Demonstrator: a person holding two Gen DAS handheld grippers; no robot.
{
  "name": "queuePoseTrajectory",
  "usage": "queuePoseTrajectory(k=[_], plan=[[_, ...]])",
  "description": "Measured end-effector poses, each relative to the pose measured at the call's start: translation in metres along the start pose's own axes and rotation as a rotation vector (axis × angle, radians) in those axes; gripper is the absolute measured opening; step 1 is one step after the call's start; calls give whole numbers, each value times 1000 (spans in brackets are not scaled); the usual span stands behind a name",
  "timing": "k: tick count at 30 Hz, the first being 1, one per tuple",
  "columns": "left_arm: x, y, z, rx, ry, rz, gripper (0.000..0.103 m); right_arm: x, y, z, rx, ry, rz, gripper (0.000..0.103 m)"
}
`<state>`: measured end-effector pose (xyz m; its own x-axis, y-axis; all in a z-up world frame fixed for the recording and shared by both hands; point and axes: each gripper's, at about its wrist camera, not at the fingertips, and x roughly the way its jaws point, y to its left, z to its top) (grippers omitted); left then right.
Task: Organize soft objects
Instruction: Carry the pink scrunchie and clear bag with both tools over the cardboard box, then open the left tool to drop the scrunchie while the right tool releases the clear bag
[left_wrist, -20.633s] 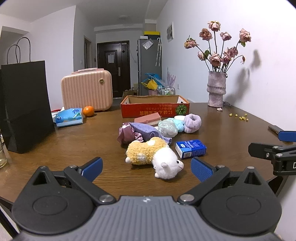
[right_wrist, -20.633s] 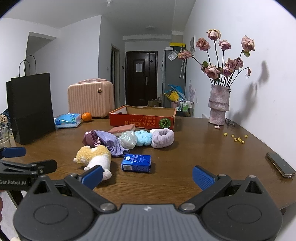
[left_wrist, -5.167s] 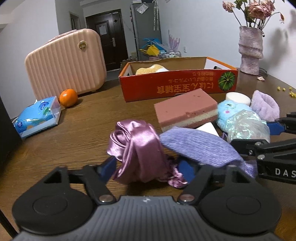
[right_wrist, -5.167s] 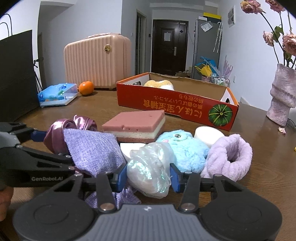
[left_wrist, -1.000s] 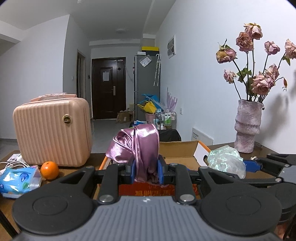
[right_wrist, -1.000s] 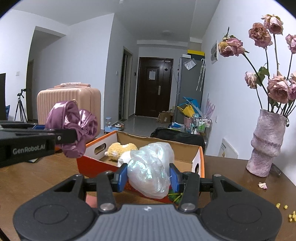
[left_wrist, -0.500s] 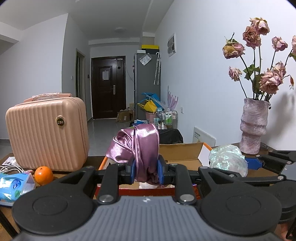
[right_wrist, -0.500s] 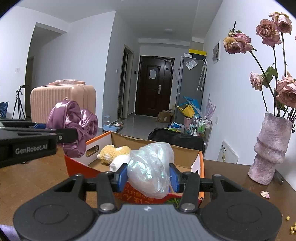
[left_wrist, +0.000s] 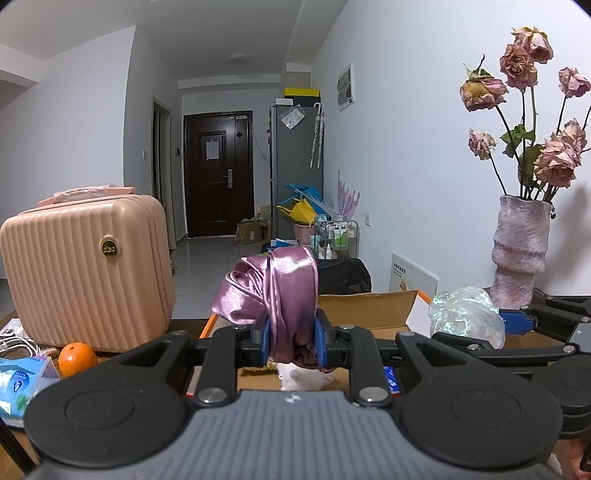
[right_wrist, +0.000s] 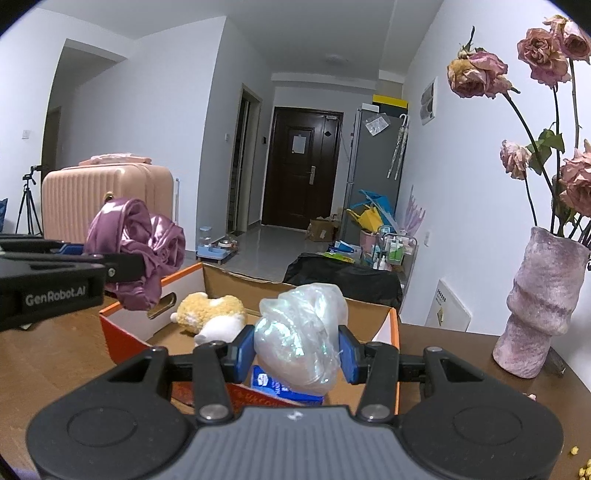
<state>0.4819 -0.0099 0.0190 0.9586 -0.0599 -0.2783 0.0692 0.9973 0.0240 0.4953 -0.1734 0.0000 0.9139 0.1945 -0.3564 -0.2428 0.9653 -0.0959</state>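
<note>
My left gripper (left_wrist: 291, 339) is clamped on the purple satin cloth (left_wrist: 280, 291), whose bundled folds bulge up and to the left above the 2 blue pads. My right gripper (right_wrist: 297, 354) is clamped on the iridescent crinkly pouch (right_wrist: 301, 339), which fills the gap between its pads and swells above them.

Both loads hang above the orange cardboard box (right_wrist: 125, 332) on the brown counter (right_wrist: 51, 354). In the right wrist view the satin cloth sits at the box's near-left corner, over the wall with the hand slot, and the pouch is over the near wall toward the right. Inside the box lies the yellow and white plush toy (right_wrist: 214, 314) (toward the far left of the floor), and a blue carton (right_wrist: 273, 386) shows just below the pouch, against the near wall.

In the left wrist view the pink suitcase (left_wrist: 88, 273) stands on the far left of the counter, with an orange (left_wrist: 77, 358) in front of it and a blue tissue pack (left_wrist: 20, 384) at the left edge. The pink vase (left_wrist: 517, 254) of dried roses (left_wrist: 524, 62) stands to the right, beside the white wall.
</note>
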Motion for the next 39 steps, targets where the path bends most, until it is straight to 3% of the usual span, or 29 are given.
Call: queuePoseTrajectory(k=[20, 39], plan=[[47, 1, 8, 8, 3, 14, 23, 49, -11, 12, -4, 37, -24, 45], [101, -1, -1, 56, 84, 43, 23, 99, -28, 5, 37, 133, -36, 45]])
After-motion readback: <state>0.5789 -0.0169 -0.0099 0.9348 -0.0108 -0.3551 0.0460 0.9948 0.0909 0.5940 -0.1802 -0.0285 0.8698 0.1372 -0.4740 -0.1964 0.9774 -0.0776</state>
